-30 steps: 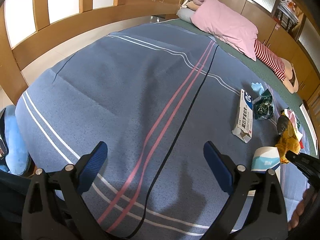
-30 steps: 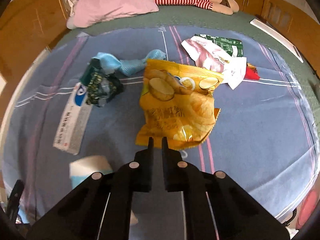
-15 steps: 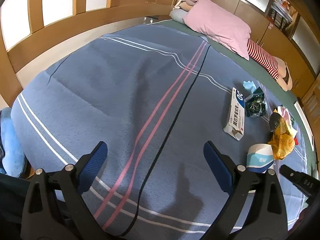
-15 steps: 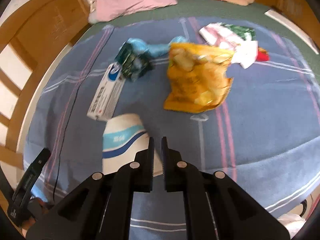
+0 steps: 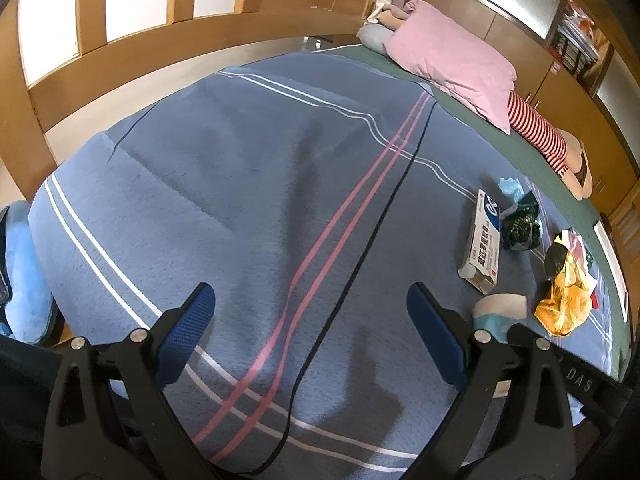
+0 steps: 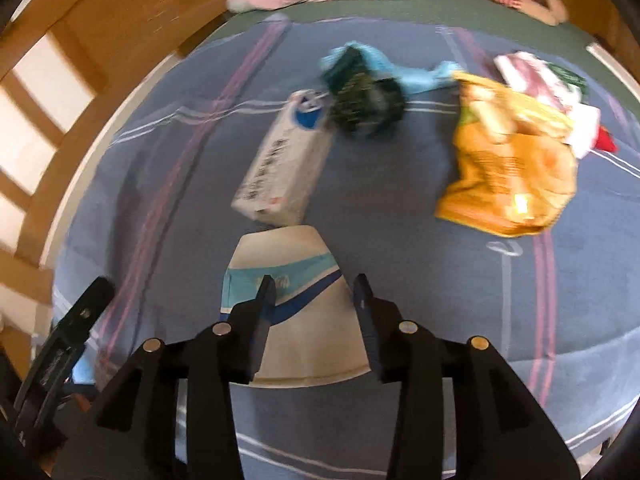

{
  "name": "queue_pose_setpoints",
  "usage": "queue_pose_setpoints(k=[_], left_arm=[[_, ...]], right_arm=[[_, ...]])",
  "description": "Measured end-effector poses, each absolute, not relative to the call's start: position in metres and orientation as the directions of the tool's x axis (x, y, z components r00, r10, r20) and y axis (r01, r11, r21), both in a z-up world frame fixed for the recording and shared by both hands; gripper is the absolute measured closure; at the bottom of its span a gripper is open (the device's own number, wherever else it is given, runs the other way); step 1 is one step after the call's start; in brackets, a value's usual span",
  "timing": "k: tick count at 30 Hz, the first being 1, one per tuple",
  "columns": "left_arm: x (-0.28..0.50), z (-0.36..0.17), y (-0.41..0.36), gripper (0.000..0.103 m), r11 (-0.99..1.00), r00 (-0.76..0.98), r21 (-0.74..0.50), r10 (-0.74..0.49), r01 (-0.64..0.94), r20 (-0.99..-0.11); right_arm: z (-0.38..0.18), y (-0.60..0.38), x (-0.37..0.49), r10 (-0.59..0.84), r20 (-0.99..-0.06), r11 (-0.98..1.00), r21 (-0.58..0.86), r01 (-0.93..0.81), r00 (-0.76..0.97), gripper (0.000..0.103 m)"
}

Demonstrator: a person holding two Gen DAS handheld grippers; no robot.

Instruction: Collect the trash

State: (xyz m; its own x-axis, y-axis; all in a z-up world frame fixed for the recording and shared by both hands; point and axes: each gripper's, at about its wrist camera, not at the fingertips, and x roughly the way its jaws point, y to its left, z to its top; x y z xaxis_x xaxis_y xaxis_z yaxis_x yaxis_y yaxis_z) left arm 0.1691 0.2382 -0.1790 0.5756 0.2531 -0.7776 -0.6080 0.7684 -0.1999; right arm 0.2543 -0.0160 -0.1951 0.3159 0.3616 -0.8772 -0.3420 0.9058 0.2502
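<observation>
As my right gripper [image 6: 314, 294] just opened, part spread, the cup [image 6: 296, 280] lies under its tips; my left gripper [image 5: 310, 320] is spread wide, empty.

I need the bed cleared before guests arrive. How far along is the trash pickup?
Nothing looks collected yet. In hand: the right tongs, whose jaws have just been opening, hang over the flattened paper cup without gripping it. The left tongs are open and empty over bare blanket. Left to gather: the white box, dark wrapper, yellow chip bag and the wrappers behind it.
</observation>
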Motion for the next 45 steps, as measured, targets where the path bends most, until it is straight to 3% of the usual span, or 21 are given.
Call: queue_pose_setpoints(k=[23, 32, 36, 38, 45], left_arm=[[0.172, -0.183, 0.236, 0.007, 0.782, 0.58, -0.232, 0.194, -0.579, -0.791], [0.179, -0.192, 0.23, 0.007, 0.791, 0.617, -0.363, 0.022, -0.492, -0.787], [0.213, -0.196, 0.202, 0.005, 0.837, 0.625, -0.462, -0.199, -0.291, -0.755], [0.227, -0.204, 0.184, 0.005, 0.863, 0.579, -0.448, -0.247, -0.232, -0.777], [0.253, -0.21, 0.153, 0.003, 0.929, 0.553, -0.311, -0.155, -0.201, -0.818]], right_arm=[[-0.202, -0.022, 0.253, 0.412, -0.865, 0.897, 0.328, -0.297, 0.287, 0.06], [-0.168, -0.049, 0.261, 0.405, -0.797, 0.914, 0.346, -0.211, 0.448, 0.057], [-0.151, -0.079, 0.269, 0.363, -0.782, 0.928, 0.354, -0.119, 0.507, 0.05], [-0.148, -0.091, 0.269, 0.352, -0.781, 0.929, 0.359, -0.09, 0.516, 0.05], [-0.147, -0.101, 0.268, 0.314, -0.797, 0.942, 0.33, -0.064, 0.516, 0.048]])
